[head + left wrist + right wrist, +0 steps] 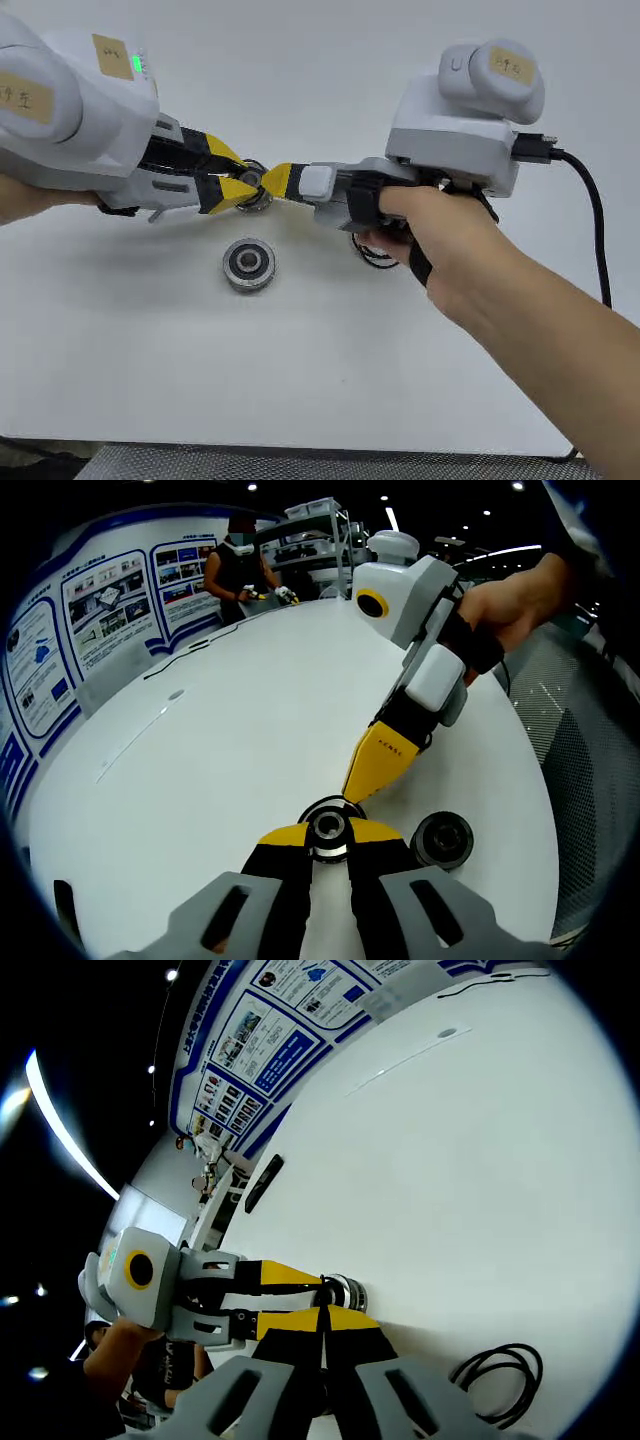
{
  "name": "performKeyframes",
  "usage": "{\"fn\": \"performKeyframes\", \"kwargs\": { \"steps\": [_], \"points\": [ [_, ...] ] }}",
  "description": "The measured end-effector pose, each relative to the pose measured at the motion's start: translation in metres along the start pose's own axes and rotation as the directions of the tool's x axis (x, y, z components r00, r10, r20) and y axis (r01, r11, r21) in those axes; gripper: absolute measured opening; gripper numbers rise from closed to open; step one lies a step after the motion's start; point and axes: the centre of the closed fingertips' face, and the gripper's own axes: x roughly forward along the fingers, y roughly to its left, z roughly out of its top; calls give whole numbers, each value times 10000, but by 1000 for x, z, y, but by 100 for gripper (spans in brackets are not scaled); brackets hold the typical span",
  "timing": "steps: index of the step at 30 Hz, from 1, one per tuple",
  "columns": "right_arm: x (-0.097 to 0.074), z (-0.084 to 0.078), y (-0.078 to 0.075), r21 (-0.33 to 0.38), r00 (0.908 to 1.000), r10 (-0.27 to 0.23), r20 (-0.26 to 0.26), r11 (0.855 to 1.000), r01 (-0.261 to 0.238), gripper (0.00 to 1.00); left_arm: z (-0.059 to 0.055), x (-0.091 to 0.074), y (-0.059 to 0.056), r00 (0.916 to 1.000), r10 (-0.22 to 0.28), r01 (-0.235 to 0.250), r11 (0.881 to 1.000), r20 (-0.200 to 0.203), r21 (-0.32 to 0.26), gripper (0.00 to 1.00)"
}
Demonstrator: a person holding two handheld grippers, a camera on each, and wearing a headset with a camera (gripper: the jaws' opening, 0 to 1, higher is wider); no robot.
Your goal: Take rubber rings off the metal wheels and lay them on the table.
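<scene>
Clamping hard, the left tongs (pixel 240 180) are shut on a small round metal wheel with a black rubber rim (pixel 328 826), one yellow-and-black jaw on each side of it. Whether the wheel touches the white bench (pixel 150 340) or hangs just over it, I cannot tell.

Over to the other side: the right tongs (pixel 278 181) come in from the right, jaws narrow and pressed together, with only a thin seam between the yellow pads in the right gripper view. The yellow tip meets the held wheel right at its rim. In the left gripper view that tip lands on the dark edge of the wheel, but whether it has pinched any rubber, I cannot tell.

On the bench, nearer the person, a second metal wheel with a dark ring around a bright hub (pixel 249 264) lies flat, apart from both tongs. In the left gripper view it sits just beside the held wheel, to the right.

Under the hand (pixel 440 240) that grips the right tool, a small heap of loose black rubber rings (pixel 375 253) lies on the bench. The right gripper view picks them up as overlapping thin loops at the lower right.

A black cable (pixel 597 225) runs from the back of the right tool and drops along the bench's right side. Far across the bench, in the left gripper view, a person in dark clothes (pixel 240 570) stands beside blue-framed wall posters (pixel 110 610).
</scene>
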Motion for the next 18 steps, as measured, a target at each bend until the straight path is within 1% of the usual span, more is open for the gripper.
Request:
{"fn": "performKeyframes", "kwargs": {
  "steps": [5, 8, 12, 16, 18],
  "points": [
    [-1, -2, 3, 226, 9999, 137, -66, 9997, -136, 2, -1, 0, 2, 10000, 0, 0, 9999, -14, -118, 14],
    [-2, -1, 4, 292, 9998, 168, -54, 9994, -167, 2, -1, 0, 0, 10000, -4, 4, 9999, 18, -122, 14],
    [-4, -1, 4, 397, 9998, 174, -56, 9991, -172, 2, 3, -2, -1, 9999, -48, 48, 10000, 164, -5, 16],
    [-5, 0, 5, 438, 9998, 176, -8, 9989, -176, 2, 3, -6, 1, 9998, 69, -69, 10000, 203, 31, 15],
    [-6, 1, 6, 499, 9998, 215, 25, 9985, -216, 2, 7, -11, 2, 9991, 189, -188, 9998, 368, -33, 16]
  ]
}}
